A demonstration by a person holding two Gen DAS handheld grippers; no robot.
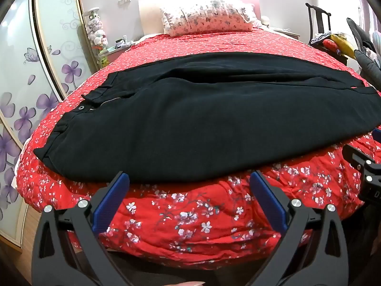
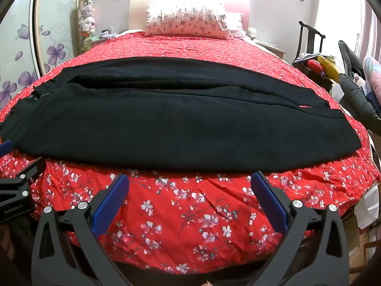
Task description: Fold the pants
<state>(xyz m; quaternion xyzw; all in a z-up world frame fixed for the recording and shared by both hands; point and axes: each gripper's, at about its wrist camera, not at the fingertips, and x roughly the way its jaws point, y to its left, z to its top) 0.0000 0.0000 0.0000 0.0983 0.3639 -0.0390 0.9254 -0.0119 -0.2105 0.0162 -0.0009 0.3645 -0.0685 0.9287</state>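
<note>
Surface: your red floral quilted bedspread [image 1: 190,226] lies under both claws.
Pants: black fabric pants [image 1: 178,124] spread flat just ahead.
Room: patterned pillow [image 1: 207,19] far ahead.
Claws: your left gripper [image 1: 189,183] and right gripper [image 2: 189,186] are released, empty.

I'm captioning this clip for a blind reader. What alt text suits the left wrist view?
Black pants lie spread flat across a bed with a red floral cover, waistband to the left. The left tongs stand wide open and empty just short of the pants' near edge. A patterned pillow rests at the head of the bed.
</note>
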